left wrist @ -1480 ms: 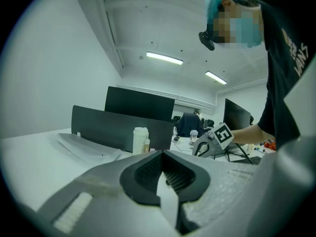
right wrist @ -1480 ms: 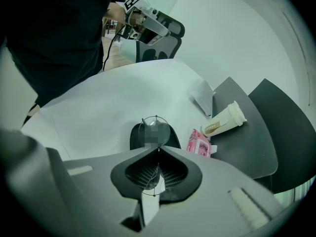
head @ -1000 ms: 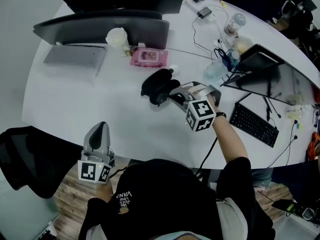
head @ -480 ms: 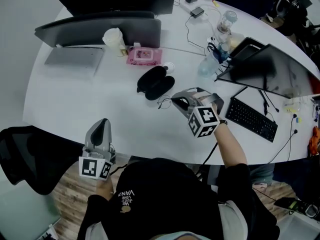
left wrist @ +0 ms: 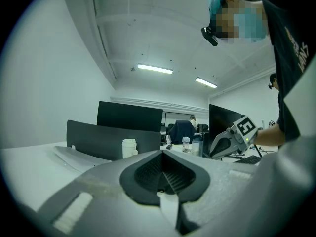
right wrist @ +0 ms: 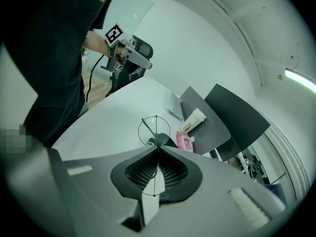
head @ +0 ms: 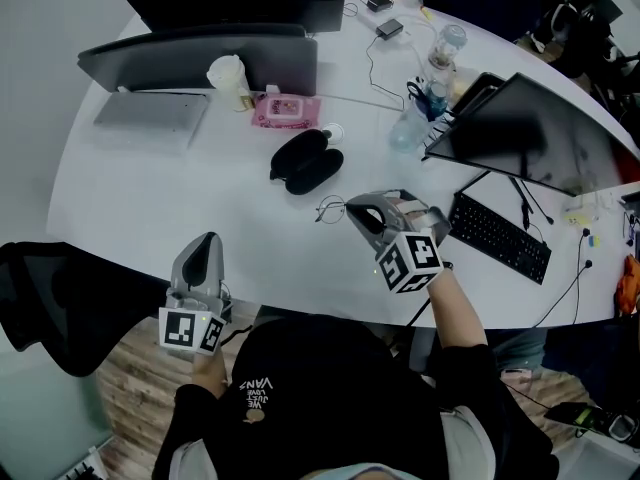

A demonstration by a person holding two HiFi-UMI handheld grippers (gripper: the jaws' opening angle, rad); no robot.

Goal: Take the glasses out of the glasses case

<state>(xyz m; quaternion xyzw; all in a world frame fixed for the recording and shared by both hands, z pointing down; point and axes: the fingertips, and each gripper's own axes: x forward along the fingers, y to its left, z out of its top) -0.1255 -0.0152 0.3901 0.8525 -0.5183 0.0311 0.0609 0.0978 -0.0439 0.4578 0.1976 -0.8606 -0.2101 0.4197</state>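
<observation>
- Withdrawn from the glasses case (head: 305, 161) since a second ago, the right claw (head: 356, 209) now sits closer to the near edge of the desk (head: 150, 208), and the glasses (head: 330, 209) have come out with it.
- Right claw jaws: clamped on the thin wire frame of the glasses; one round lens rim projects beyond the tips.
- Glasses: outside the case, near it but apart, on the side toward the desk's near edge. Contact with the desk surface cannot be determined.
- Glasses case: black, open, lying toward the middle of the desk, near the pink wipes pack (head: 285, 111) on its far side.
- Keyboard (head: 498, 238): just beside the right claw, toward the right edge.
- Left claw (head: 207, 244): jaws together with nothing between them, held off the desk's near edge, well apart from the glasses.
</observation>
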